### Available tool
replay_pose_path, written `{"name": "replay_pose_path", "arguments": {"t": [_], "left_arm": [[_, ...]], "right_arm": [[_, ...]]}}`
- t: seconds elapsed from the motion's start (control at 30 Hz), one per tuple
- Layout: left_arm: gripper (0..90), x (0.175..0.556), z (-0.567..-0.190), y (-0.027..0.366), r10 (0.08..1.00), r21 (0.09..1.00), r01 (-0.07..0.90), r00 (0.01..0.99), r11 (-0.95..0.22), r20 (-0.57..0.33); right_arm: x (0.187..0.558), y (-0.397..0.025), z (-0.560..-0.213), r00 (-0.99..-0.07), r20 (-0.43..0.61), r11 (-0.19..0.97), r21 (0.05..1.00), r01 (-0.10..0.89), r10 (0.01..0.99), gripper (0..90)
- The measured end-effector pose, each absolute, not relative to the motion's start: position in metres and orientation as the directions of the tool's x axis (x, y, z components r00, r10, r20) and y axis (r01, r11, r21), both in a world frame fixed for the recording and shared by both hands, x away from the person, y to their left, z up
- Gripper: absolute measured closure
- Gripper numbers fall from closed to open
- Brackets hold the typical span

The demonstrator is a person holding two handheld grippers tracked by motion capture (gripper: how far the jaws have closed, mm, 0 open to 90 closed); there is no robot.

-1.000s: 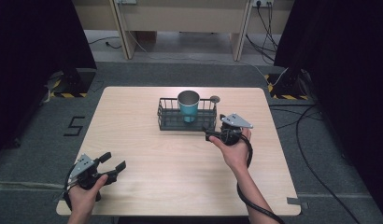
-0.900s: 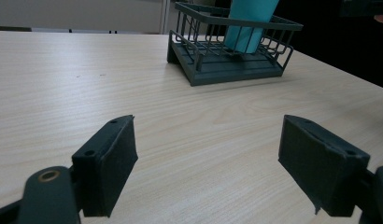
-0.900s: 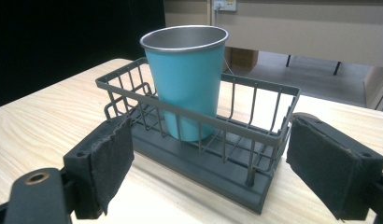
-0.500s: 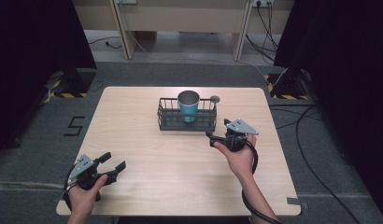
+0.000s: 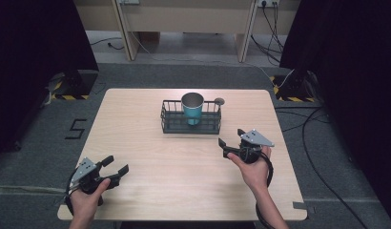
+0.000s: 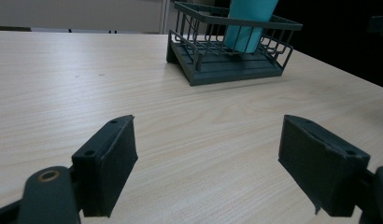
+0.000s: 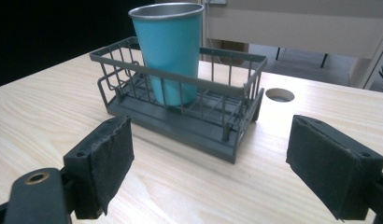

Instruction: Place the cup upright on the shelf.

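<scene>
Both grippers spread, empty. Right gripper nearer: cup upright in basket, just ahead. Left gripper well apart.

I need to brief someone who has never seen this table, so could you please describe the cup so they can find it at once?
Start at the light wooden table; toward its far edge, near the middle, sits a dark wire basket. The cup stands upright inside that basket. It is the only teal item there, a tall tumbler with a silver metal rim, rising well above the basket's rails.
</scene>
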State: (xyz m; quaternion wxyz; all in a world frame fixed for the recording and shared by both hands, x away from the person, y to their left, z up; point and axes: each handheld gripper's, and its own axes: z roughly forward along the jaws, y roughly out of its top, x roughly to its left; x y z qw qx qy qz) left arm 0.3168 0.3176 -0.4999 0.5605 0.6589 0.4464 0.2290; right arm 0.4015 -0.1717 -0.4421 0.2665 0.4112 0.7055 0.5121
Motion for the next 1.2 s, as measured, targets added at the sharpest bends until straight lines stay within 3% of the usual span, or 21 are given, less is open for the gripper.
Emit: {"name": "replay_pose_path", "arguments": {"t": [1.2], "left_arm": [[18.5, 0.317, -0.5, 0.317, 0.846, 0.942, 0.335, 0.496, 0.022, -0.196]], "right_arm": [[0.352, -0.229, -0.468, -0.42, 0.069, 0.093, 0.931, 0.353, 0.905, 15.6]]}}
